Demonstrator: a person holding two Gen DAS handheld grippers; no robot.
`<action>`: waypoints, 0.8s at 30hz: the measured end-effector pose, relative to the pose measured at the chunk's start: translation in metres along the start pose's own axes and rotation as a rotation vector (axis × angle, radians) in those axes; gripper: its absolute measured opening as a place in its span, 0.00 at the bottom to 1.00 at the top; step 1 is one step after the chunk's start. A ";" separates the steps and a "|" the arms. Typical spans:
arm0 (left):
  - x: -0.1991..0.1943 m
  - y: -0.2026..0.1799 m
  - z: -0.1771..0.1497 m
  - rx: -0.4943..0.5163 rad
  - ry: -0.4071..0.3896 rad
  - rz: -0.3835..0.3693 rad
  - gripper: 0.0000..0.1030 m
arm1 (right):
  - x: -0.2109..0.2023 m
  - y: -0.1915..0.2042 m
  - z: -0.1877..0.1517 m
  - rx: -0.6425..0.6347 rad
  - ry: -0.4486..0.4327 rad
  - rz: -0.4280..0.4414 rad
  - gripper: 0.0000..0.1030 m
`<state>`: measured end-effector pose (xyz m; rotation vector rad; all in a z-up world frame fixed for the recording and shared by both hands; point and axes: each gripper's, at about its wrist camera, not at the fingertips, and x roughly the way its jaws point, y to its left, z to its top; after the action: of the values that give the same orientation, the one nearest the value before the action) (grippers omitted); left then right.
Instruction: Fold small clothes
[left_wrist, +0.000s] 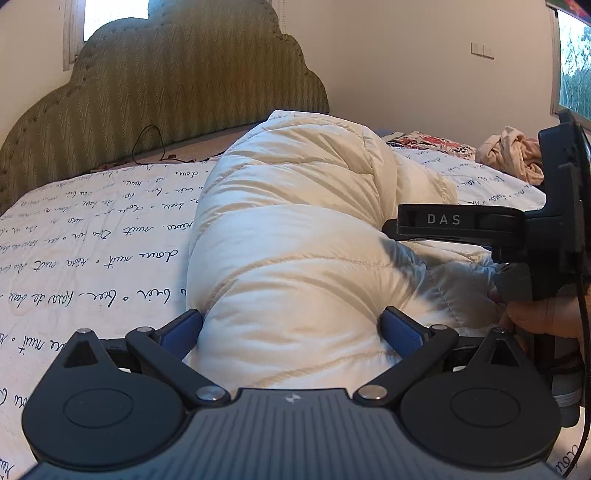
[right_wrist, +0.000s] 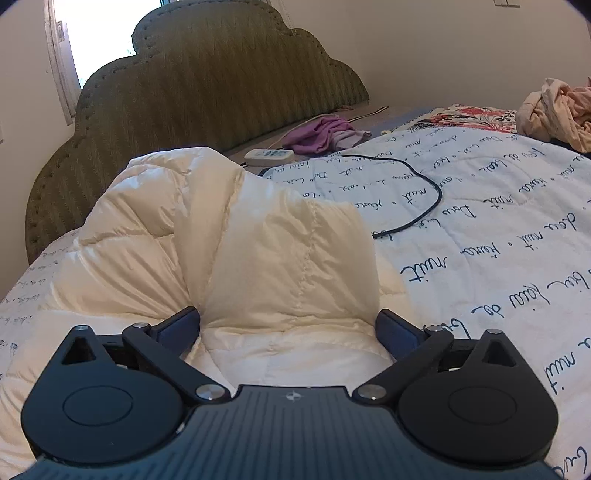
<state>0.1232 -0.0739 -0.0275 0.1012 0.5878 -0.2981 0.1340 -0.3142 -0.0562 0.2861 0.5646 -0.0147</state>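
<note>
A cream quilted puffer jacket (left_wrist: 295, 221) lies bunched on the bed. In the left wrist view its thick rolled end fills the gap of my left gripper (left_wrist: 291, 325), whose jaws stand wide with the blue pads (left_wrist: 183, 330) at the fabric's sides. In the right wrist view a flat panel of the jacket (right_wrist: 295, 258) stands up between the wide jaws of my right gripper (right_wrist: 288, 325), and the pads do not press it. A black finger (left_wrist: 439, 220) of the right gripper rests over the jacket, held by a hand (left_wrist: 543, 317).
The bedspread (right_wrist: 498, 240) is white with dark handwriting. A green scalloped headboard (right_wrist: 207, 81) stands behind. A black cable (right_wrist: 424, 199), a white remote (right_wrist: 269, 157), a purple garment (right_wrist: 321, 134), a floral cloth (right_wrist: 476, 118) and a peach clothes pile (right_wrist: 557, 110) lie farther back.
</note>
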 end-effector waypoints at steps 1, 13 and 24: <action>0.000 -0.001 0.000 0.006 -0.001 0.004 1.00 | 0.001 -0.001 -0.002 -0.001 0.000 -0.002 0.99; 0.003 -0.012 -0.006 0.072 -0.012 0.045 1.00 | 0.011 -0.003 -0.009 -0.016 0.016 -0.011 0.98; -0.010 0.001 -0.006 0.022 0.028 0.009 1.00 | -0.072 0.019 -0.025 -0.150 -0.104 -0.119 1.00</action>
<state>0.1127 -0.0691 -0.0266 0.1293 0.6119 -0.2950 0.0616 -0.2939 -0.0333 0.1045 0.4762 -0.1007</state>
